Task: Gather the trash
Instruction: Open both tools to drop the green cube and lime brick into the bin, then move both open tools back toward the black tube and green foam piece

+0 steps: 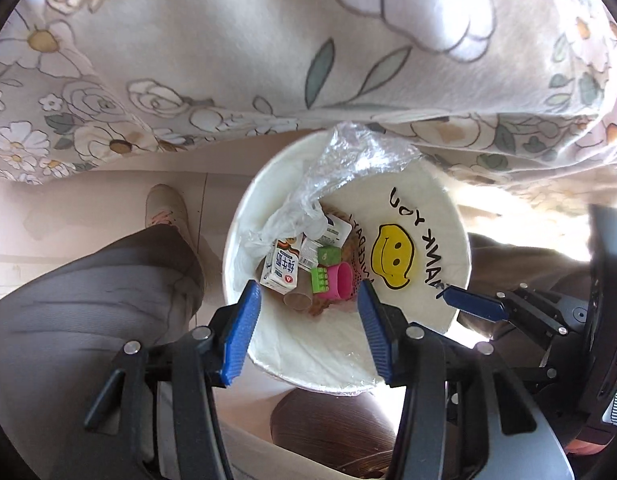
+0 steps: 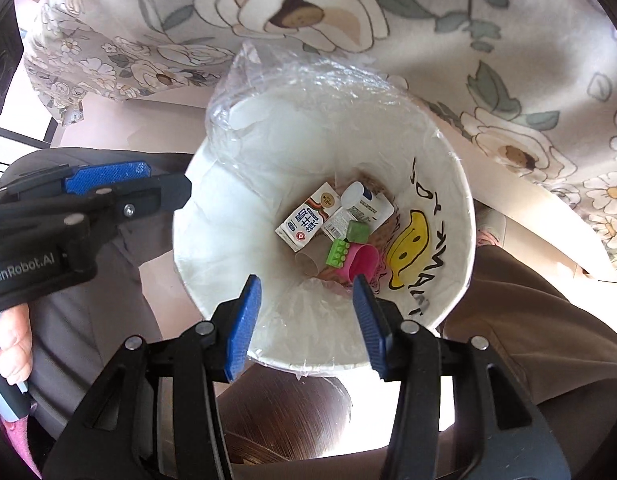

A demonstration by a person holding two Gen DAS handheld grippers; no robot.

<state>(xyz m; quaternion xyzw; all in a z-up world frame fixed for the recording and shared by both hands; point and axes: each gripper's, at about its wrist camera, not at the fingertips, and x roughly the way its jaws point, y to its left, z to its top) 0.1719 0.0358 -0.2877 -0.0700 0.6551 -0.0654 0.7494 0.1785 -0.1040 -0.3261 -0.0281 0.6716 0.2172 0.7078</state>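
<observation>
A round bin lined with a white smiley-face bag stands below both grippers. Inside lie a milk carton, a white bottle, a green block, a green toy brick, a pink cup and a paper cup. My left gripper is open and empty over the bin's near rim. My right gripper is open and empty over the bin too. Each gripper shows in the other's view, the right one and the left one.
A floral tablecloth hangs just behind the bin. The person's legs flank the bin, with a shoe on the floor. A dark round wooden stool sits under the near rim.
</observation>
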